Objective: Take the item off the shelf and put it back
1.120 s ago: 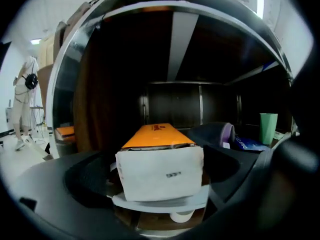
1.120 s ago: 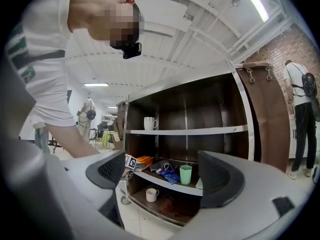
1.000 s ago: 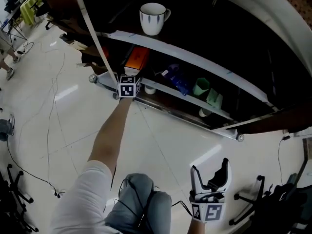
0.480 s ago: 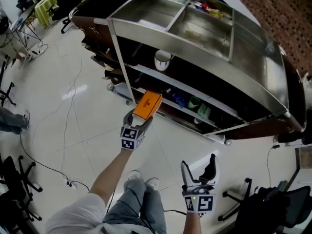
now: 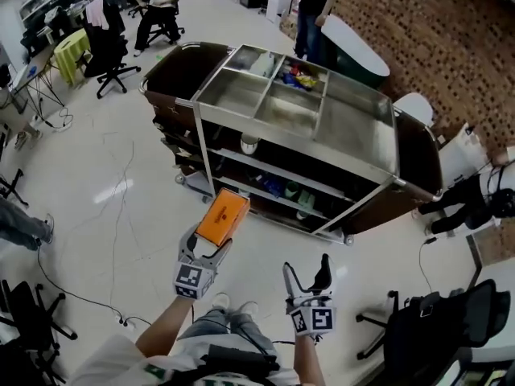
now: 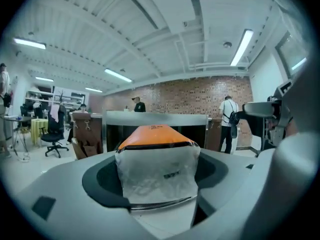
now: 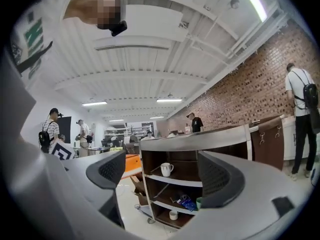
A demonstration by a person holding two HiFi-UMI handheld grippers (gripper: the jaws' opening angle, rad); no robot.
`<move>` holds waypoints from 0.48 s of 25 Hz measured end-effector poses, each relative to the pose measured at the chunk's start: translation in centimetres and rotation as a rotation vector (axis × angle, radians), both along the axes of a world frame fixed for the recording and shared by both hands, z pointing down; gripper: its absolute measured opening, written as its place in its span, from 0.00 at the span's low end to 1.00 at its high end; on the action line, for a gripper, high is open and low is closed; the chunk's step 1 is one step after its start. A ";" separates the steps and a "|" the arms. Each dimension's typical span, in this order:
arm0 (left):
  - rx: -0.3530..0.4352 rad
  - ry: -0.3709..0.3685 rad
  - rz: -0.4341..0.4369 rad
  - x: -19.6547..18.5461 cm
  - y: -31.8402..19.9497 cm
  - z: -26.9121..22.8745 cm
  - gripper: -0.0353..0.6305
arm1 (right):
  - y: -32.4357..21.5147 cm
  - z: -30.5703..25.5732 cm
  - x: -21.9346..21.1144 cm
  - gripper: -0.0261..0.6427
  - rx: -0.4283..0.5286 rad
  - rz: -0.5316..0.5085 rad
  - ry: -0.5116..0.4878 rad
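- The orange box is in the air above the floor, and its long axis points away from the person toward the shelf cart.
- The floor is pale and shiny, and a brick wall stands behind the cart.
- The left hand-held gripper is clenched on the near end of the box, and the rest reaches out beyond its jaws.
- The right hand-held gripper is released and holds nothing.

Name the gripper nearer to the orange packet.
Left. The left gripper is shut on the near end of the orange packet; the right gripper is open and empty, apart from it to its right.
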State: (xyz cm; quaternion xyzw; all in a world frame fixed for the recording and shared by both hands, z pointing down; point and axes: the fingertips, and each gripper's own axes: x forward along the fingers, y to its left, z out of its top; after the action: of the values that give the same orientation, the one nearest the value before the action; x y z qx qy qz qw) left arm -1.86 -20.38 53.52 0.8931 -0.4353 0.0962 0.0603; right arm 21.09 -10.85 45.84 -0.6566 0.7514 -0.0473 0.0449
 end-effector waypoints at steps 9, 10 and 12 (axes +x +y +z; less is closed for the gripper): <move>0.123 0.138 -0.059 -4.2 5.5 -8.2 0.61 | 2.3 -5.3 1.8 0.73 0.123 0.072 0.037; 0.145 0.143 -0.058 -4.4 5.8 -8.6 0.61 | 2.3 -5.6 1.9 0.73 0.130 0.071 0.037; 0.174 0.140 -0.054 -4.7 6.4 -9.0 0.61 | 2.2 -6.4 1.7 0.73 0.144 0.060 0.023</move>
State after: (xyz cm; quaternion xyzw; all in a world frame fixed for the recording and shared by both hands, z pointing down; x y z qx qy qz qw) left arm -6.55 -13.96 44.52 0.8875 -0.4606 -0.0062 0.0151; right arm 22.75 -8.61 39.39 -0.6743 0.7335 0.0158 0.0845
